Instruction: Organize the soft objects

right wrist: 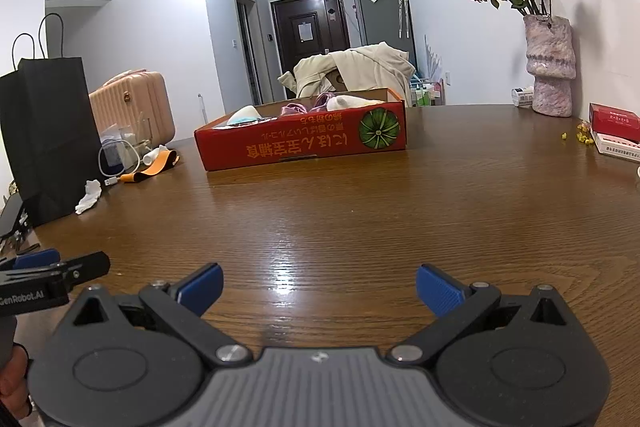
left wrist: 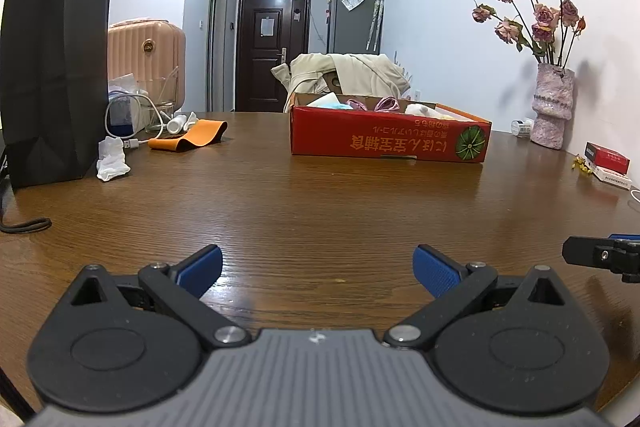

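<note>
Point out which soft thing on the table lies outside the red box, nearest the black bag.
The crumpled white tissue, beside the black bag; the orange band lies farther off.

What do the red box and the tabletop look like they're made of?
Red box: likely printed cardboard, matte, with thin folded walls and a cut slot along its base. Table: wood or wood-look veneer, glossy; grain lines and light reflections show.

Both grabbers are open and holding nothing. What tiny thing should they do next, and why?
Probably move the left hand-held gripper forward and left toward the crumpled white tissue beside the black paper bag. It looks like the nearest loose soft thing, while the red box already holds soft items. The right hand-held gripper is open too, but farther away.
</note>
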The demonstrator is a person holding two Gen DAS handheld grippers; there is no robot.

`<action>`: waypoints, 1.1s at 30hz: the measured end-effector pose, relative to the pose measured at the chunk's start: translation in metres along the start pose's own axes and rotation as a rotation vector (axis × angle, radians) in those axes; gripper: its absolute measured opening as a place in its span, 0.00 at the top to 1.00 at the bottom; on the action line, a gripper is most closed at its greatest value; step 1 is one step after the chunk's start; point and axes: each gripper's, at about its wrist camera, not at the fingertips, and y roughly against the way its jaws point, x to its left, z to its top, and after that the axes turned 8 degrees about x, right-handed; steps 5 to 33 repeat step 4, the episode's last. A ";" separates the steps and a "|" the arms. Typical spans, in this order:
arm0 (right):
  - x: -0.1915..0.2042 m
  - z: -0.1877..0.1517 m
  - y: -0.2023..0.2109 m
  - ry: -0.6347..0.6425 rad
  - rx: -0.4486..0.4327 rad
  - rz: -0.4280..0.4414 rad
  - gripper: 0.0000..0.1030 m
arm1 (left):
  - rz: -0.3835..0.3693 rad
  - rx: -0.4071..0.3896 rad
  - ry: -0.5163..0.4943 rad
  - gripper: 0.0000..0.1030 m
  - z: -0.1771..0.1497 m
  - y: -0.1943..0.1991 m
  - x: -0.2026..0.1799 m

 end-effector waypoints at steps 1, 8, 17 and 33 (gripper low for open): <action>0.000 0.000 0.000 0.000 0.000 0.000 0.00 | 0.000 -0.001 -0.001 0.00 0.000 0.000 0.000; 0.000 0.000 0.000 0.000 -0.001 -0.001 0.00 | -0.001 -0.002 -0.001 0.00 0.000 0.000 0.000; 0.000 0.000 0.000 0.000 -0.001 -0.001 0.00 | -0.001 -0.002 -0.001 0.00 0.000 0.000 0.000; 0.000 0.000 0.000 0.000 -0.001 -0.001 0.00 | -0.001 -0.002 -0.001 0.00 0.000 0.000 0.000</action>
